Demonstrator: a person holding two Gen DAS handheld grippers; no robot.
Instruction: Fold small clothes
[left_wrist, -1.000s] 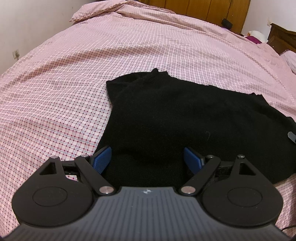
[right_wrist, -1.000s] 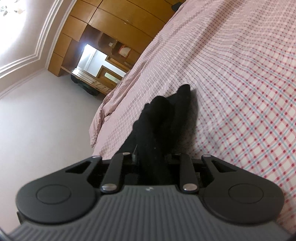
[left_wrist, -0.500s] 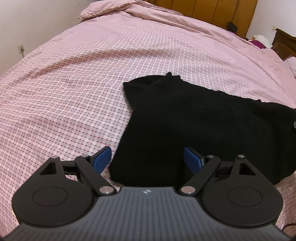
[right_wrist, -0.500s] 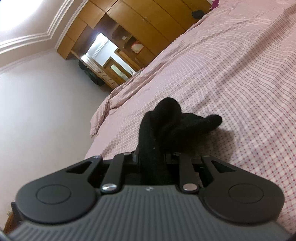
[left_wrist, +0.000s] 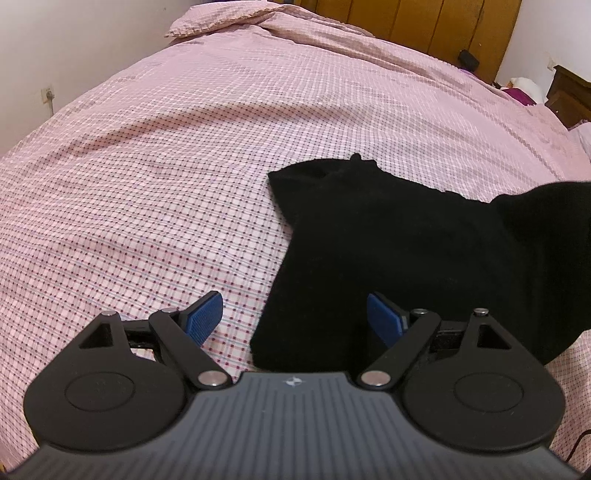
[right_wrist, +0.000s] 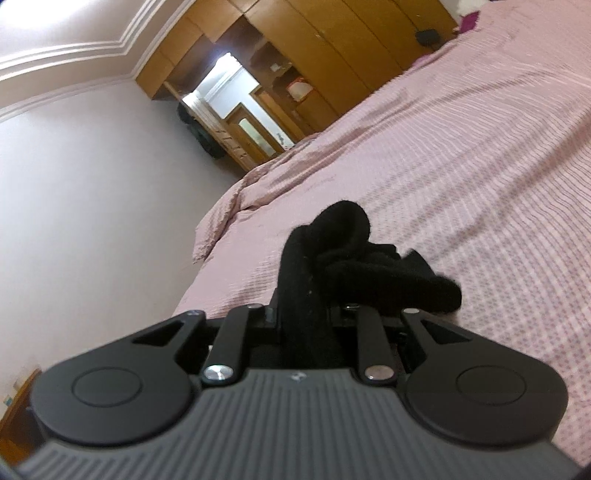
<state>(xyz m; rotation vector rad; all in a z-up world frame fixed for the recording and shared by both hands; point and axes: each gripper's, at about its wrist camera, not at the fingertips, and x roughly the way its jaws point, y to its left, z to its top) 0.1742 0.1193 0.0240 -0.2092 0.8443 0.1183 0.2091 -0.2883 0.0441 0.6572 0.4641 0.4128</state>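
Left gripper (left_wrist: 293, 315) wide open, blue pads (left_wrist: 203, 318) holding nothing; black garment (left_wrist: 388, 254) on pink checked bedspread (left_wrist: 184, 166), its near corner between jaws at lower centre. Long axis runs lower centre to right edge, right end raised. Right gripper (right_wrist: 306, 314) clamped on bunched garment fold, frame centre.

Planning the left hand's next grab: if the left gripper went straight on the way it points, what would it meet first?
Probably the black garment: the open left gripper points down at its near edge on the checked bedspread, though depth is unclear.
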